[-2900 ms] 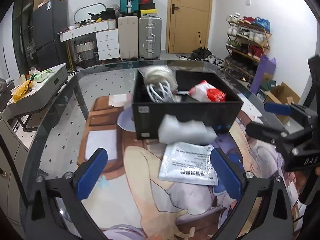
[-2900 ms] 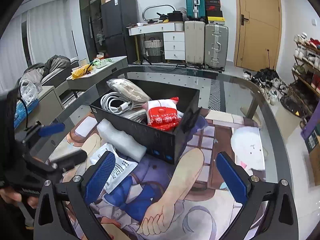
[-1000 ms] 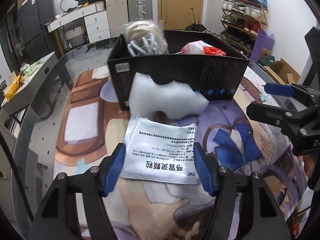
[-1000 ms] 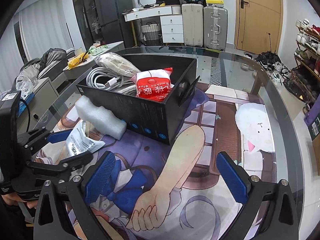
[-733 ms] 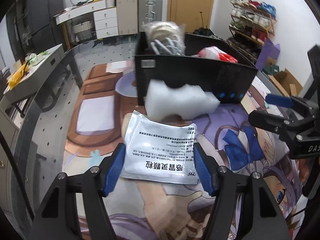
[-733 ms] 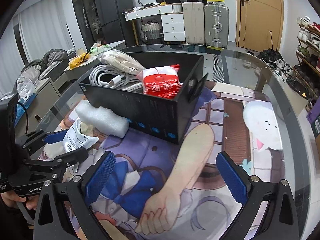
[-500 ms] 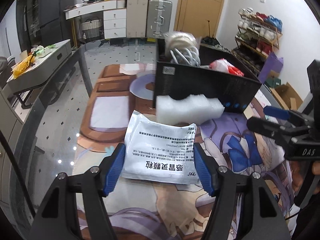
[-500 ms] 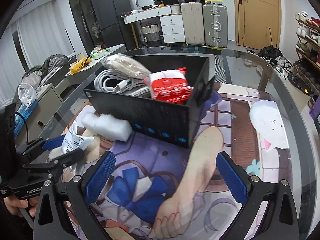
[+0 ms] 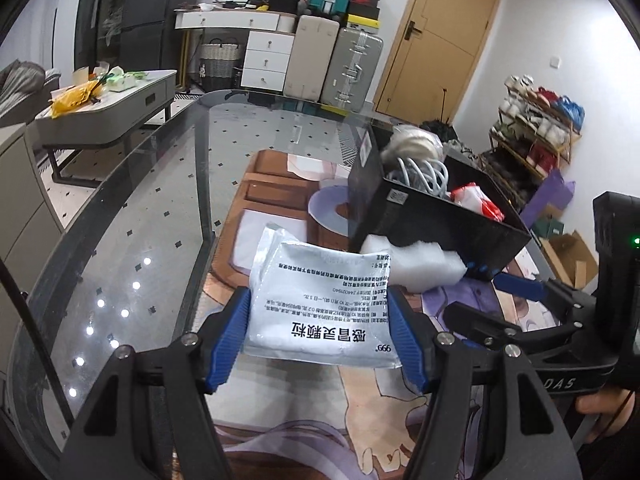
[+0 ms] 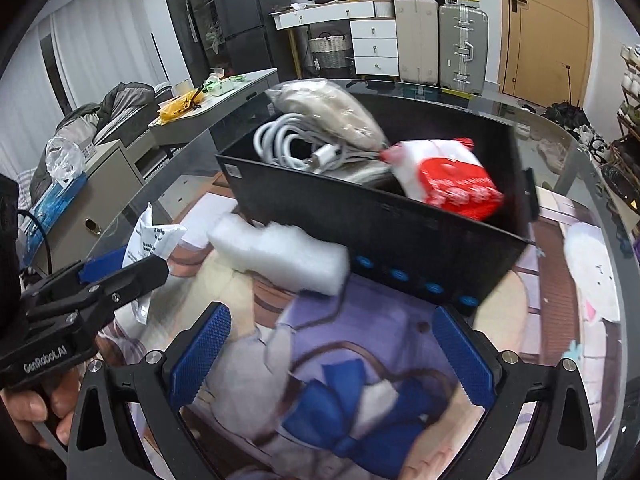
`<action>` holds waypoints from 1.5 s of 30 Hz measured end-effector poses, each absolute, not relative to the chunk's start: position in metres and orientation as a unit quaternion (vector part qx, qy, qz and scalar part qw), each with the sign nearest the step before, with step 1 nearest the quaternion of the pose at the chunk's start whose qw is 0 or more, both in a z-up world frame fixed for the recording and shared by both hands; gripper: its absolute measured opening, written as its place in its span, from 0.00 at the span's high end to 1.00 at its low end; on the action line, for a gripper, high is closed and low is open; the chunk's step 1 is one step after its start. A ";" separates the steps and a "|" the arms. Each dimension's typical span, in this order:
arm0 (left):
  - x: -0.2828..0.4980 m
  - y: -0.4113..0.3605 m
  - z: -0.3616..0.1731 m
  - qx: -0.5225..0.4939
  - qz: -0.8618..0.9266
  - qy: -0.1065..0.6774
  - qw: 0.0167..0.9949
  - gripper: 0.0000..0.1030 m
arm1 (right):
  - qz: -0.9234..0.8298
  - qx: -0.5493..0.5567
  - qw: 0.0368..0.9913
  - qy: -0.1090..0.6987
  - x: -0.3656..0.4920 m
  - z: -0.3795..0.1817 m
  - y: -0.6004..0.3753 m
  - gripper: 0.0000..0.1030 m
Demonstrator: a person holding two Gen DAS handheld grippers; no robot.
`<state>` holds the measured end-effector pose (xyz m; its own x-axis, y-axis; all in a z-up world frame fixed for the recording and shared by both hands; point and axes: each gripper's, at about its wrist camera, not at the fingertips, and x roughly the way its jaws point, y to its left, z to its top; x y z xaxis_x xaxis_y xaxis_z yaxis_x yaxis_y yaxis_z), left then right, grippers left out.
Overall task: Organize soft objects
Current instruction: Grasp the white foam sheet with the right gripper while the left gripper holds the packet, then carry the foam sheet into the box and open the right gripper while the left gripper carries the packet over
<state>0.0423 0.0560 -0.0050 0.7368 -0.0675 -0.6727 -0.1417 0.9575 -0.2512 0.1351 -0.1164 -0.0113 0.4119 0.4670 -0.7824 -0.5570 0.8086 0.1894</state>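
In the left wrist view, a silver medicine sachet is clamped between the two blue pads of the left hand-held gripper and is lifted clear of the printed mat on the glass bench. In the right wrist view the same sachet is seen at 9 o'clock, crumpled in that hand-held gripper. The right hand-held gripper is held wide, and nothing is between its pads; only the mat is seen below it. A little further, at 11 o'clock from the right hand-held gripper, a white foam block is laid on the mat, touching the front wall of a black box. In the box a coiled white cable, a beige bagged item and a red and white packet are kept. At the far wall, suitcases and a wooden door are seen at 12 o'clock.
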 end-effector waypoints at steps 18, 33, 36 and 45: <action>0.029 0.079 -0.013 -0.193 0.045 0.344 0.918 0.36 | 0.295 -0.014 0.838 0.459 0.148 -0.018 -0.082 0.01; 0.028 0.071 -0.009 -0.177 0.041 0.344 0.921 0.36 | 0.292 0.034 0.841 0.455 0.149 -0.013 -0.103 0.45; 0.027 0.068 -0.006 -0.175 0.038 0.342 0.922 0.36 | 0.292 0.034 0.844 0.449 0.146 -0.009 -0.112 0.45; 0.024 0.053 0.002 -0.159 0.022 0.335 0.928 0.36 | 0.285 0.034 0.856 0.430 0.131 0.005 -0.143 0.45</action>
<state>0.0243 0.0532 0.0023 0.7746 -0.0656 -0.6290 -0.1471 0.9486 -0.2802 0.1306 -0.1427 0.0050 0.4683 0.5170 -0.7165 -0.4585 0.8354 0.3030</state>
